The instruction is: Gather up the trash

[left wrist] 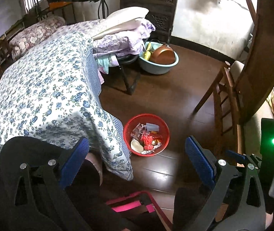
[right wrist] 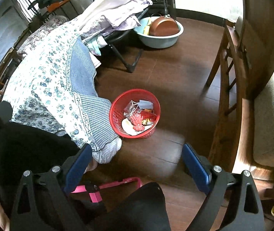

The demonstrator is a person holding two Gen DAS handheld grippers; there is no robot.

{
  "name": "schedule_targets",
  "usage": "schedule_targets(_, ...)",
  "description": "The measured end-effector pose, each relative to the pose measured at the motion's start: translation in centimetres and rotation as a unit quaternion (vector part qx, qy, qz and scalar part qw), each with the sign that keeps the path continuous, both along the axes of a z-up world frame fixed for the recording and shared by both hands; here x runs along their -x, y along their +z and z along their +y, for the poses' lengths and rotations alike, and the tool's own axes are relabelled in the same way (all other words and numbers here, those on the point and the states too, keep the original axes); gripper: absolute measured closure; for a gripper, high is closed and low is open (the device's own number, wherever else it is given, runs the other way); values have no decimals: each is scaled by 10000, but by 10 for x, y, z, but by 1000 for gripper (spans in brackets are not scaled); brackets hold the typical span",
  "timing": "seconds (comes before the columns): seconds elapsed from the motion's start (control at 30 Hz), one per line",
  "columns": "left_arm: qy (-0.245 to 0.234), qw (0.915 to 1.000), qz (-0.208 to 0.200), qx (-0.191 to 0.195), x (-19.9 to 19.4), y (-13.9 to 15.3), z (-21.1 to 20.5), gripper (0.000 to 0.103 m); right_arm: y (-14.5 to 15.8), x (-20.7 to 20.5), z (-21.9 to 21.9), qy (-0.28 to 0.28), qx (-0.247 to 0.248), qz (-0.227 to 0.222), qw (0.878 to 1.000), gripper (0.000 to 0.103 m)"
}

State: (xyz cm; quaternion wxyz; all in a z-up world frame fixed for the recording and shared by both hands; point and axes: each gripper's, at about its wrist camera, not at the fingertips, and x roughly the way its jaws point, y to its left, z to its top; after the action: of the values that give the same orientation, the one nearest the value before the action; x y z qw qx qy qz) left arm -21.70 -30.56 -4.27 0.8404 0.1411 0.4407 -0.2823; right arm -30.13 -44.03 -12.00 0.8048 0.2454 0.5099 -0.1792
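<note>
Red basket (left wrist: 146, 134) ahead of gripper (left wrist: 137, 163)

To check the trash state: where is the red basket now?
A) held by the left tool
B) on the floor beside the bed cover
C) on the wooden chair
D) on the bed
B: the red basket, holding wrappers, stands on the floor next to the hanging bed cover.

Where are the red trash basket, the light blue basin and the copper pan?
Red trash basket (left wrist: 127, 134): left wrist view, left wall.
Light blue basin (right wrist: 157, 42): right wrist view, front outer wall.
Copper pan (right wrist: 163, 28): right wrist view, its underside.
</note>
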Motion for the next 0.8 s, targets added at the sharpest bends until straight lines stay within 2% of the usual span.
schedule_targets(0.47,-79,9997,190,-149,-7,-20,-10,7,-15,-6,-1,56,-128,173,9998,10)
schedule_targets(0.8,-71,9996,226,-169,-9,-23,-11,7,-19,-5,-5,4,-186,181,9997,10)
